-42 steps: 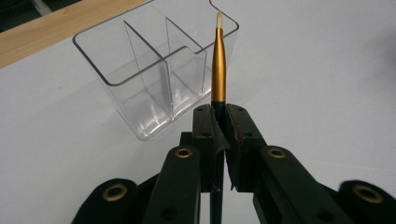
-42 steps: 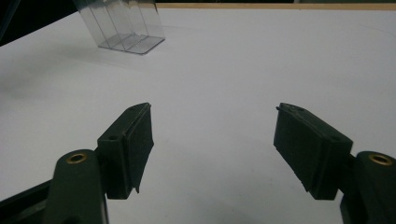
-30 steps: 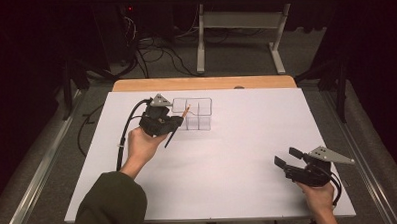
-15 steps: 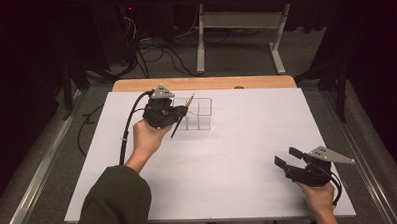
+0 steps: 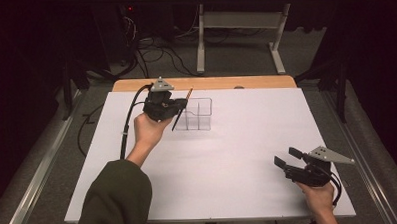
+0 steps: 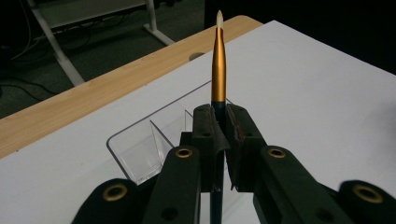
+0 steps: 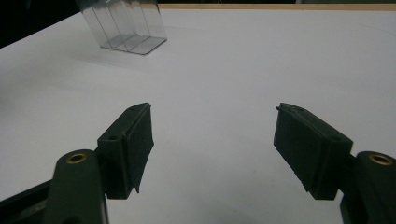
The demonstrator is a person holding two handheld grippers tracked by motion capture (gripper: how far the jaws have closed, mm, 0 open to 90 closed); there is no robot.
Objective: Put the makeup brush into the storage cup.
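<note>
In the left gripper view the lower shaft of the brush (image 6: 218, 70) is hidden between the fingers (image 6: 208, 135) and cut off at the bottom edge. The left gripper (image 5: 172, 107) has its fingers clamped tight on the brush, whose gold ferrule and pale tip stand upright above them. From above, it hangs at the 9 o'clock edge of the clear divided organizer (image 5: 196, 113), at about 11 o'clock on the white desk (image 5: 238, 155). The right gripper (image 5: 287, 158), near 4 o'clock, holds its fingers (image 7: 133, 149) wide apart over bare desk, touching nothing. No writing is legible anywhere.
</note>
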